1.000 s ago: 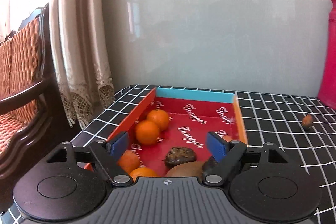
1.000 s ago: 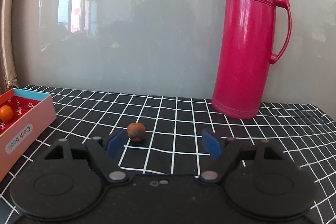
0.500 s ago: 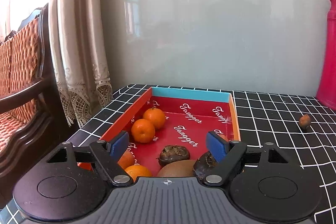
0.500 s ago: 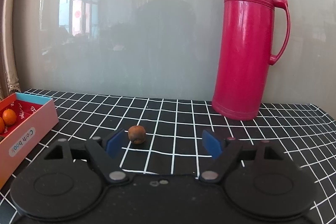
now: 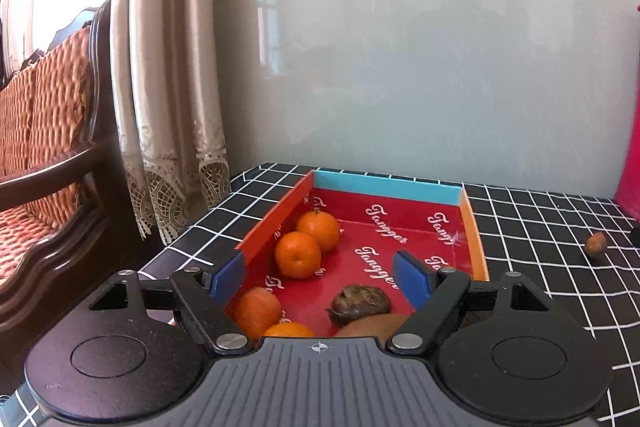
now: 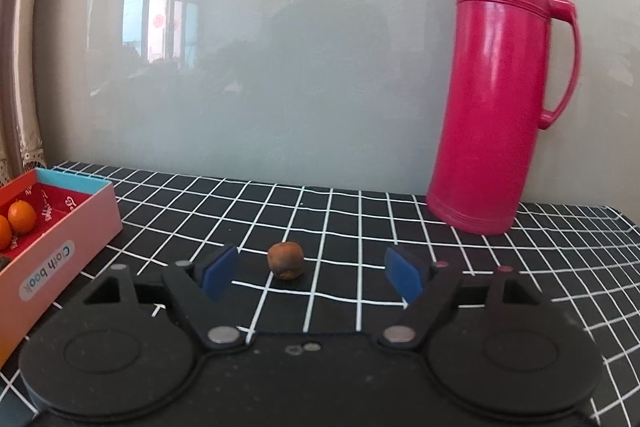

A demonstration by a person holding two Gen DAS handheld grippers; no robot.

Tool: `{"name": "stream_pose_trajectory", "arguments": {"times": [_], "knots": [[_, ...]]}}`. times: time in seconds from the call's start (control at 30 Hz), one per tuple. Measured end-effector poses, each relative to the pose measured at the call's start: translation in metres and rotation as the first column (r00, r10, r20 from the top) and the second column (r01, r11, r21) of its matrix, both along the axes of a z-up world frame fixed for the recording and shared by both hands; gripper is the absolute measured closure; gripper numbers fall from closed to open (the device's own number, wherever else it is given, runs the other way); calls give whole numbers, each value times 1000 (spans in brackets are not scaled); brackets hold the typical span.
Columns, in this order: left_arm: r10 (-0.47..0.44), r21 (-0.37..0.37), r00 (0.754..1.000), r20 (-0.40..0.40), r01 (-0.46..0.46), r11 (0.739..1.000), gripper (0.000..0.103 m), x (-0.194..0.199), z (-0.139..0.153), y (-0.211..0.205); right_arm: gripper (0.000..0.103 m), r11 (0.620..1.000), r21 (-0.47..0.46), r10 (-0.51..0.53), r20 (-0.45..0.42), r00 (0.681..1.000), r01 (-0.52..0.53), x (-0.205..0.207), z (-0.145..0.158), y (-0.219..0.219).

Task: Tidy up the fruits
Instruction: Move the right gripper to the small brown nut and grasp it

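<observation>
Two grippers are hovering over a black tablecloth [image 6: 340, 211] ruled with white lines, and both are standing released with nothing between their blue pads. The left gripper [image 5: 318, 277] is pointing down into a red box [image 5: 276, 217] whose far wall is light blue; its left fingertip is hanging just above the box's orange left wall, while its right fingertip is hanging inside, near the right wall. Ahead of the left fingertip, two oranges [image 5: 298, 254] are sitting side by side and touching against the left wall. Closer in, between the two fingertips and partly under the gripper body, another orange [image 5: 257, 311] and a fourth one [image 5: 289, 330] are lying, and a dark wrinkled fruit [image 5: 359, 305] is resting just inside the right fingertip, with a brown fruit [image 5: 376, 325] peeking out beneath it. The right gripper [image 6: 310, 271] is aiming at a small brownish fruit [image 6: 285, 261] that is lying alone on the cloth, slightly beyond the fingertips and nearer the left pad than the right, touching neither. Well beyond the right fingertip, a tall pink thermos [image 6: 496, 87] is standing upright against the grey wall. Far to the left of the left fingertip, the box's pink outer side is showing a label reading "Cloth book".
</observation>
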State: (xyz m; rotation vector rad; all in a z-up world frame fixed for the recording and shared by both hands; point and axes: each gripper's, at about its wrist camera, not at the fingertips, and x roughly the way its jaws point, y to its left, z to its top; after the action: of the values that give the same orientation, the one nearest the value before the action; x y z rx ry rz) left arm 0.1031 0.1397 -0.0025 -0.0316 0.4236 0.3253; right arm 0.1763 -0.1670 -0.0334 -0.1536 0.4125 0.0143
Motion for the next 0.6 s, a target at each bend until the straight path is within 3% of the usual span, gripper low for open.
{"name": "stream_pose_trajectory", "arguments": {"times": [0.43,0.6], "knots": [[70,-19,998,5,-70,997,23,23,-1,35,32,999,-42,-1,-69,998,-1,47,-23,14],[77,-29,997,2,-76,997,23,30,-2,43,47,999,-48,-11,-107,994,6,63,-29,19]]}}
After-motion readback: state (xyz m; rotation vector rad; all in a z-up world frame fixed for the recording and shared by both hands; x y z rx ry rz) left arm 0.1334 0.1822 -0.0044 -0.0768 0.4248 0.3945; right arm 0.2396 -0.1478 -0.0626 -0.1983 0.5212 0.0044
